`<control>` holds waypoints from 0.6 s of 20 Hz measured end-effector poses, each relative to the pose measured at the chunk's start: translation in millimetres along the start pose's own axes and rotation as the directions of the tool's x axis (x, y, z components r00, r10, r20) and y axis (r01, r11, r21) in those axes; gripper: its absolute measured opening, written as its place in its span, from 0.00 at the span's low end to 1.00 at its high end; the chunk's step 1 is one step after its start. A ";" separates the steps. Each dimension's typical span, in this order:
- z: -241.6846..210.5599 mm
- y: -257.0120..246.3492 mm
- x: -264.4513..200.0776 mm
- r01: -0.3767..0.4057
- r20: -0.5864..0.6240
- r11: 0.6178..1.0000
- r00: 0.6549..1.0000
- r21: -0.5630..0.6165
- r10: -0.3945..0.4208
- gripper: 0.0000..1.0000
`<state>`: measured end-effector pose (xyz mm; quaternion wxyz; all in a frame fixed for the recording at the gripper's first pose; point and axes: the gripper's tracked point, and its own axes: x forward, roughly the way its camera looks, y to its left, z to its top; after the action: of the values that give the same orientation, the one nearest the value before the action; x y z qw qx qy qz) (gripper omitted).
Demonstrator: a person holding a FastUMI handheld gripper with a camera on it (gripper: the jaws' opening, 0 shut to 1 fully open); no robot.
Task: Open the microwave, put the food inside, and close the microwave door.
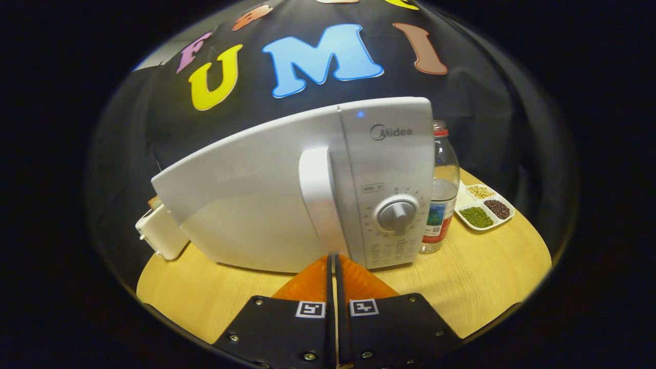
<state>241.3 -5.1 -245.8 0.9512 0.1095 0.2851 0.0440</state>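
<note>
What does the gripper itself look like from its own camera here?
The gripper has two fingers that taper to a point, with a ribbed texture on their faces. Each sits on a flat black plate fixed with small screws. A square black-and-white marker tag is stuck on each plate near the finger base. The fingers are closed together, with nothing between them.

Claw (333, 259) level, pointing forward; fingers (307, 287) pressed together, seemingly nothing between them.

Wooden table (492, 287) under microwave (266, 205), bottle (442, 195), tray (484, 209).
</note>
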 end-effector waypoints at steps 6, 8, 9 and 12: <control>31.7 21.3 -34.7 -0.038 0.117 0.995 0.992 -0.096 0.049 0.03; 43.4 31.8 -64.6 -0.039 0.176 0.991 0.982 -0.128 0.061 0.03; 47.9 34.1 -82.1 -0.031 0.205 0.988 0.977 -0.148 0.061 0.03; 57.8 43.6 -139.5 -0.017 0.286 0.985 0.956 -0.172 0.067 0.03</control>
<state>156.0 6.3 -114.3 0.9874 0.0405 0.1350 0.0715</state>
